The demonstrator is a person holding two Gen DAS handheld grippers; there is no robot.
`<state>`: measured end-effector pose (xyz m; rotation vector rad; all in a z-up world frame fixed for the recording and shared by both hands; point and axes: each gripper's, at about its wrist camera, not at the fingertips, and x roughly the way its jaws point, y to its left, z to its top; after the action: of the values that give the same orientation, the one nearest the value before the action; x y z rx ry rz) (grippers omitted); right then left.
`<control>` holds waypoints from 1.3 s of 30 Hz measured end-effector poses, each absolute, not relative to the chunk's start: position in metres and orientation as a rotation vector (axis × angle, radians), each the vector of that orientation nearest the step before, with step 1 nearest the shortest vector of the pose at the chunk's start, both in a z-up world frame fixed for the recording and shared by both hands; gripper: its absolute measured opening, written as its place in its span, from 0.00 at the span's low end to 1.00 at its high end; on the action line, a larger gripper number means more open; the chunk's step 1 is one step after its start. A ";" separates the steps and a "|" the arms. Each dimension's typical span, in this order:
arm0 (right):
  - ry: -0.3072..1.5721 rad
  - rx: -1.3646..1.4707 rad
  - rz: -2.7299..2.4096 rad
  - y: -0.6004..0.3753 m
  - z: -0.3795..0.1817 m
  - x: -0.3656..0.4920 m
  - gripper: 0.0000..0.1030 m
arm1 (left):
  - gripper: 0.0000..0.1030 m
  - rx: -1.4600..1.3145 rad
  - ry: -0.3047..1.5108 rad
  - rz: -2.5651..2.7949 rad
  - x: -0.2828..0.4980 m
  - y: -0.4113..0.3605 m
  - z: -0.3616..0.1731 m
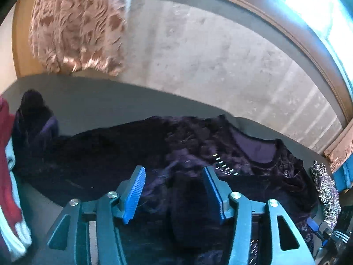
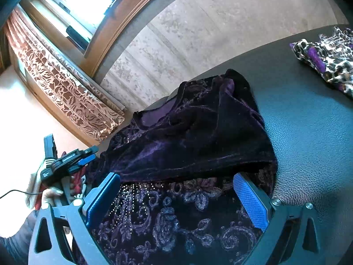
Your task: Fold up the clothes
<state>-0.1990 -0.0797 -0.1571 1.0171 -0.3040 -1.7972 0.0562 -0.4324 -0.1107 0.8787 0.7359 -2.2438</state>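
A dark purple velvet garment (image 1: pixel 132 150) with a floral pattern and small studs lies spread on the dark table (image 1: pixel 99 108). My left gripper (image 1: pixel 174 176) is open just over its near part, blue pads apart, nothing between them. The same garment (image 2: pixel 198 137) shows in the right wrist view with one part folded over the patterned front. My right gripper (image 2: pixel 176 187) is open, its blue pads either side of the patterned cloth, close above it. The left gripper (image 2: pixel 72 161) shows at the left in the right wrist view, held by a hand.
A red and white garment (image 1: pixel 8 176) lies at the table's left edge. A leopard-print cloth (image 2: pixel 326 59) with purple lies at the far right of the table (image 2: pixel 308 121); it also shows in the left wrist view (image 1: pixel 326 190). A patterned curtain (image 1: pixel 77 22), window frame and wall stand behind.
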 end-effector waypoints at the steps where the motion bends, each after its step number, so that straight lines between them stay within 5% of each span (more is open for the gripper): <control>1: -0.302 1.018 -1.799 -0.080 -0.157 -0.199 1.00 | 0.55 0.892 0.761 -2.248 0.059 -0.435 -0.116; 8: -0.260 1.065 -1.814 -0.084 -0.152 -0.199 1.00 | 0.56 1.030 0.642 -2.241 0.035 -0.419 -0.151; 10: -0.194 1.085 -1.835 -0.084 -0.141 -0.193 0.98 | 0.49 1.020 0.628 -2.274 0.034 -0.412 -0.150; 12: -0.149 1.006 -1.867 -0.077 -0.120 -0.186 0.89 | 0.31 0.999 0.587 -2.282 0.036 -0.406 -0.147; 17: -0.087 0.899 -1.999 -0.068 -0.085 -0.206 0.89 | 0.31 0.991 0.604 -2.302 0.036 -0.403 -0.151; 19: -0.068 0.918 -2.027 -0.078 -0.082 -0.228 0.84 | 0.38 0.991 0.598 -2.308 0.034 -0.402 -0.152; 23: -0.045 1.051 -2.004 -0.119 -0.096 -0.265 0.49 | 0.55 0.988 0.586 -2.320 0.031 -0.399 -0.154; 24: -0.030 1.090 -1.994 -0.130 -0.102 -0.272 0.41 | 0.56 0.987 0.582 -2.323 0.030 -0.399 -0.154; 28: 0.072 1.219 -1.960 -0.165 -0.129 -0.285 0.36 | 0.58 0.984 0.570 -2.336 0.027 -0.396 -0.156; 32: 0.223 1.154 -2.023 -0.167 -0.120 -0.272 0.08 | 0.59 0.980 0.563 -2.343 0.026 -0.395 -0.157; 36: 0.427 1.070 -2.229 -0.147 -0.111 -0.275 0.07 | 0.59 0.978 0.557 -2.345 0.027 -0.395 -0.158; 39: 0.382 1.118 -2.282 -0.125 -0.115 -0.286 0.08 | 0.59 0.979 0.554 -2.345 0.028 -0.396 -0.157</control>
<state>-0.2862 -0.1249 -0.1153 1.1178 0.3822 -2.2816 0.0281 -0.3963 -0.1573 0.9792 0.5537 -2.3454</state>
